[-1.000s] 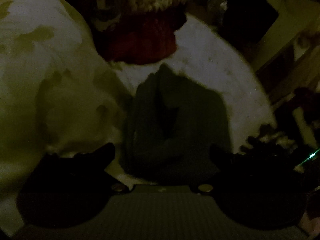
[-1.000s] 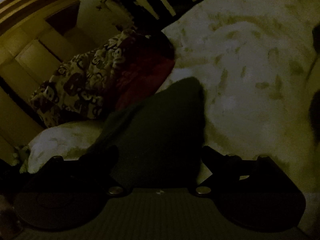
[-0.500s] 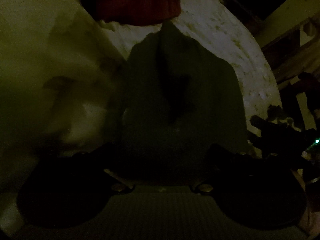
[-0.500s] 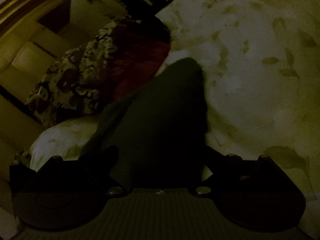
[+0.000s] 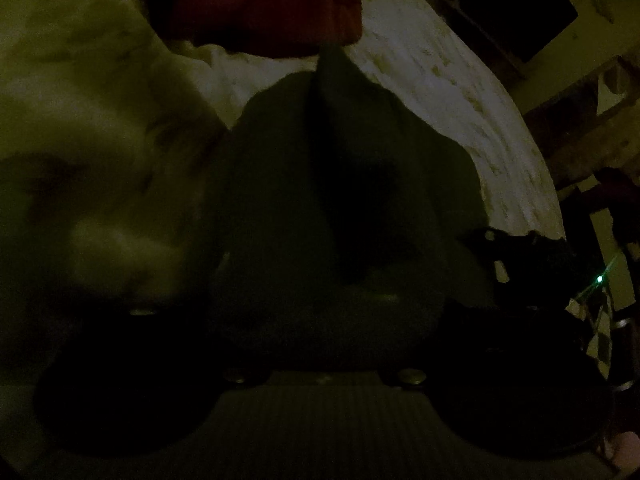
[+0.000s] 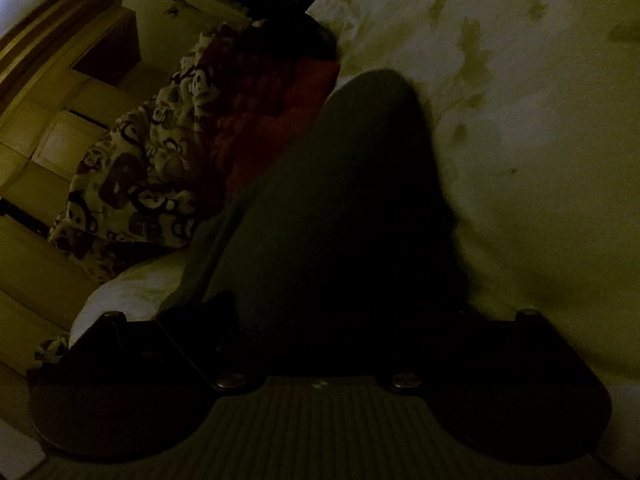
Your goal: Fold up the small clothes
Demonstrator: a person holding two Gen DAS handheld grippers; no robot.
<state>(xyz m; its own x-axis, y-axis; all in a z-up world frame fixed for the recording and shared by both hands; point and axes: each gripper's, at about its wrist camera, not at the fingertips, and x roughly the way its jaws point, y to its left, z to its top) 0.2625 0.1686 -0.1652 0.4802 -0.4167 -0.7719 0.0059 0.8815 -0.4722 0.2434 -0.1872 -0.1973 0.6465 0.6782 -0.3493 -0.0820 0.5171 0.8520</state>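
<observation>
Right wrist alone shows patterned cloth [image 6: 132, 184]; left gripper [image 5: 328, 312], open, closing around dark garment [image 5: 280, 200].

Dark green garment [image 6: 340, 208], red knit [image 5: 264, 4]

left claw [image 5: 332, 312] all black, two rounded lobes, ribbed grey plate between, pair of shiny screws up top, right claw [image 6: 340, 312] same deal, tiny white mark on plate

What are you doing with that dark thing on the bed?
A person holds a gripper in each hand, both aimed at a small dark garment lying on the pale leaf-print bedcover. The left gripper has it between its jaws, which have just been closing. The right gripper is open beside it. Red clothes wait behind.
</observation>
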